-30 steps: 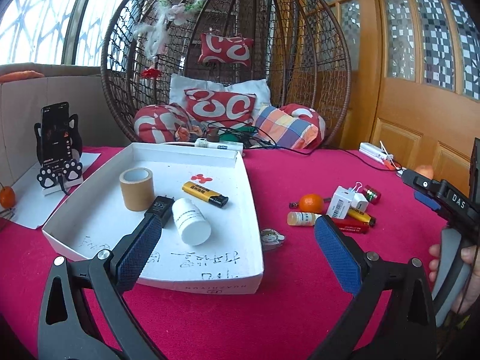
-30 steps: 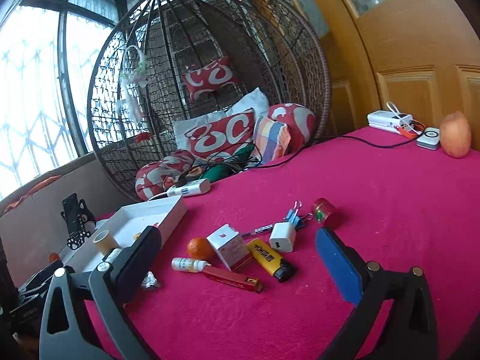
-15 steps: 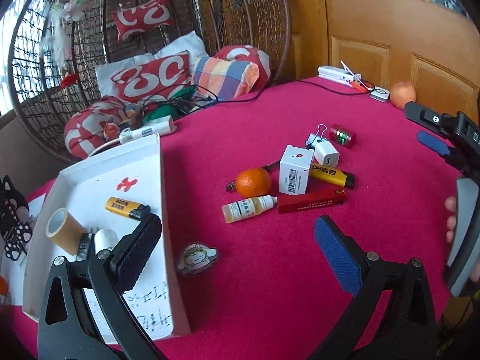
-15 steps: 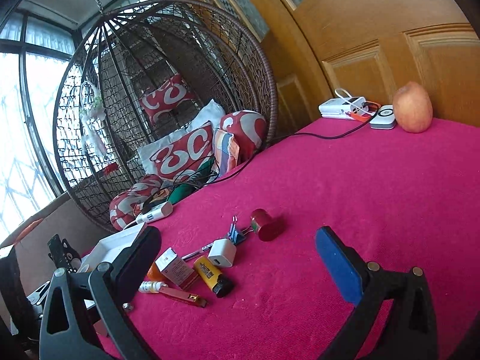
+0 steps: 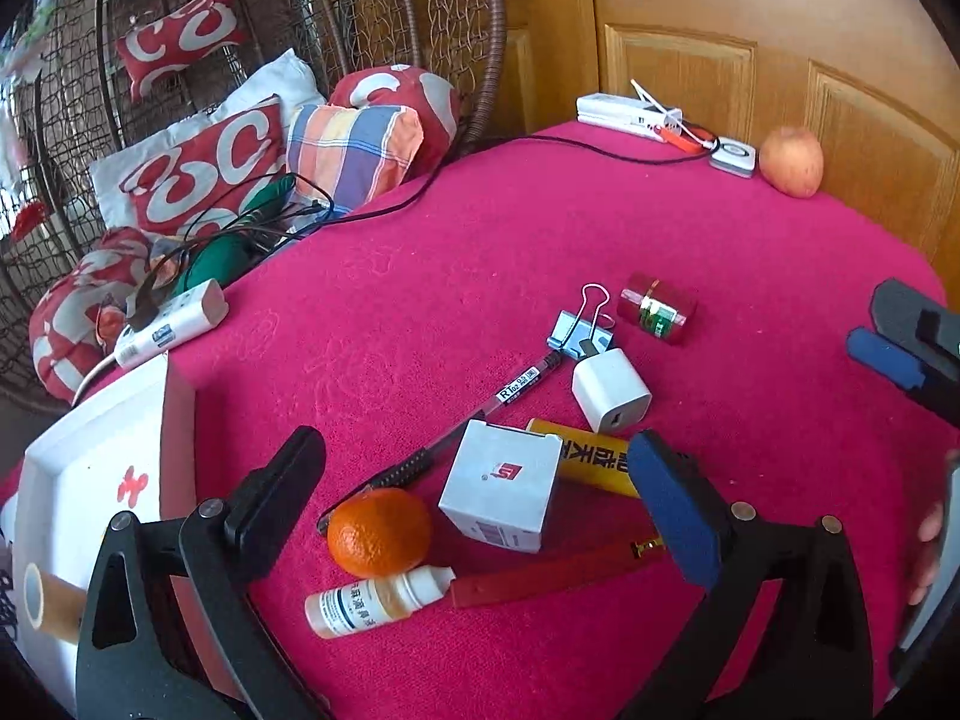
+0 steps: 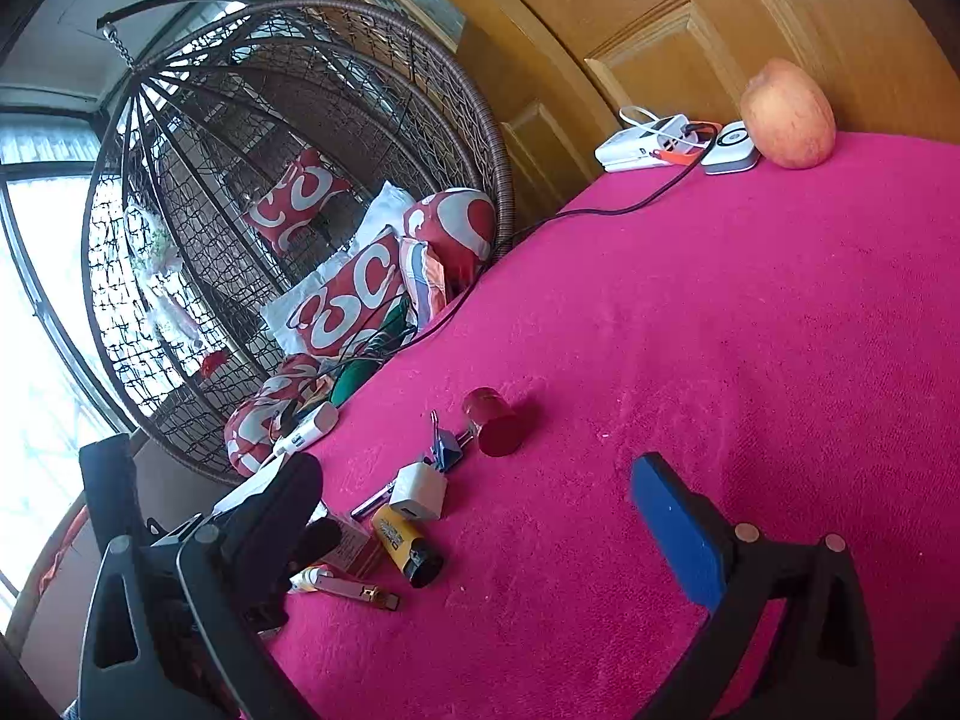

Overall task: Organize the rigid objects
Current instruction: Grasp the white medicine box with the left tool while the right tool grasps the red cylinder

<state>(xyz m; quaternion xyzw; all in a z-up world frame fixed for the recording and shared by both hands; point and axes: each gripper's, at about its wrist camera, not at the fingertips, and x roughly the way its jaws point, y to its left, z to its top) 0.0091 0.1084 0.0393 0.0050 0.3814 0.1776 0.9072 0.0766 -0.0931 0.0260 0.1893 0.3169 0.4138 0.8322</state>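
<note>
While I hold both grippers above the red cloth, the scene reads from left to right as follows.

Tray: I see the white tray at the far left edge of the left wrist view, with a tape roll inside at its near corner.
Left gripper: my left gripper is spread wide and grasps nothing; its fingers frame the clutter from above.
Orange: the orange lies between the left fingers, just beside the white box.
Dropper bottle: the small bottle lies on its side in front of the orange, its cap touching the red stick.
White box: the white box stands behind the red stick, resting against the yellow lighter.
Pen: the pen runs diagonally from behind the orange up to the binder clip.
Charger: the white charger cube sits just behind the lighter, beside the clip.
Red can: the red can lies on its side, right of the clip.
Right gripper: my right gripper is released, jaws wide apart, empty, over bare cloth to the right of the pile.
Apple: the apple rests at the far right corner, touching a white puck.
</note>
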